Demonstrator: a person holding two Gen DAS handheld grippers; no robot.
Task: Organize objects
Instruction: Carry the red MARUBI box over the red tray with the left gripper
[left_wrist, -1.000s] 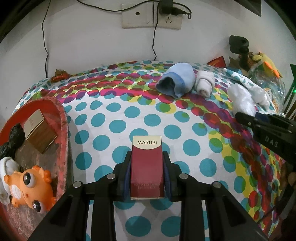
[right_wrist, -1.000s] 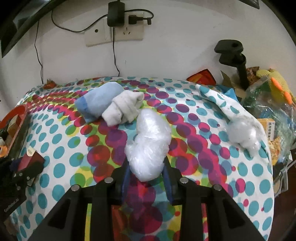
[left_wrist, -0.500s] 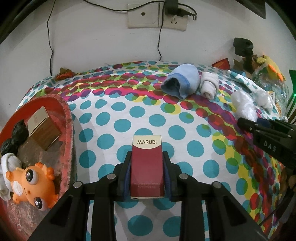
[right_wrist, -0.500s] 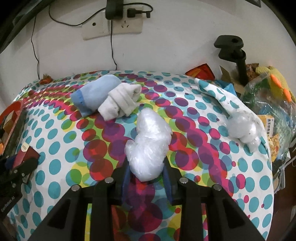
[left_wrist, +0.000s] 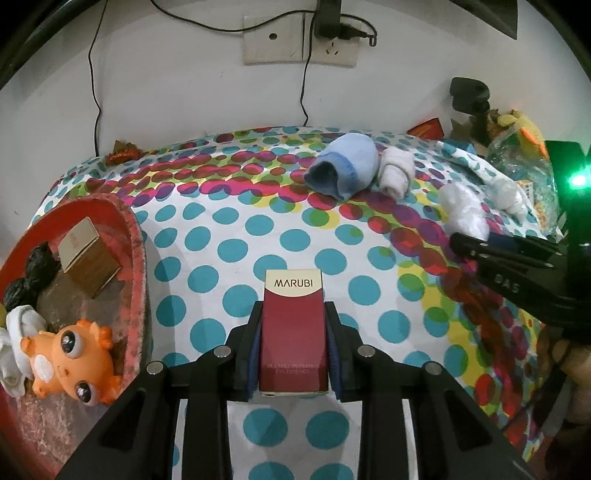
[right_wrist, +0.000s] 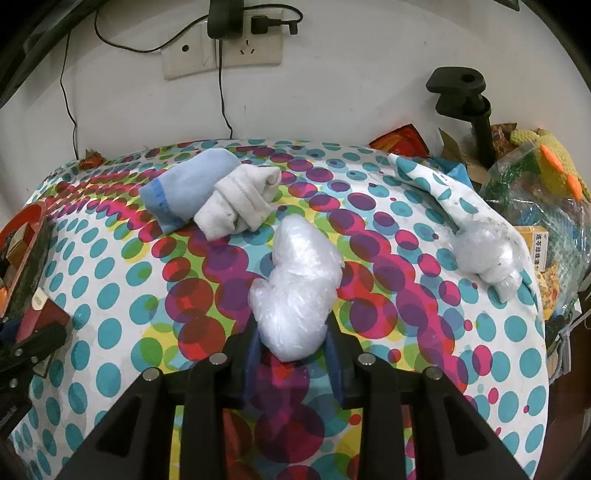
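My left gripper (left_wrist: 293, 343) is clenched on a dark red rectangular carton with a cream top printed MARUBI (left_wrist: 293, 332), held above the polka-dot tablecloth (left_wrist: 229, 251). To its left lies a red oval tray (left_wrist: 135, 236) holding a brown and gold cardboard box (left_wrist: 88, 267) and an orange plastic big-eyed toy (left_wrist: 70, 356). My right gripper (right_wrist: 293, 345) grasps a crumpled white translucent plastic bag (right_wrist: 299, 291), which seems to rest on the cloth. Beyond it, a rolled light-blue sock (right_wrist: 184, 190) touches a rolled white sock (right_wrist: 240, 205). A second wad of clear plastic (right_wrist: 484, 256) sits well apart, near the table's right edge.
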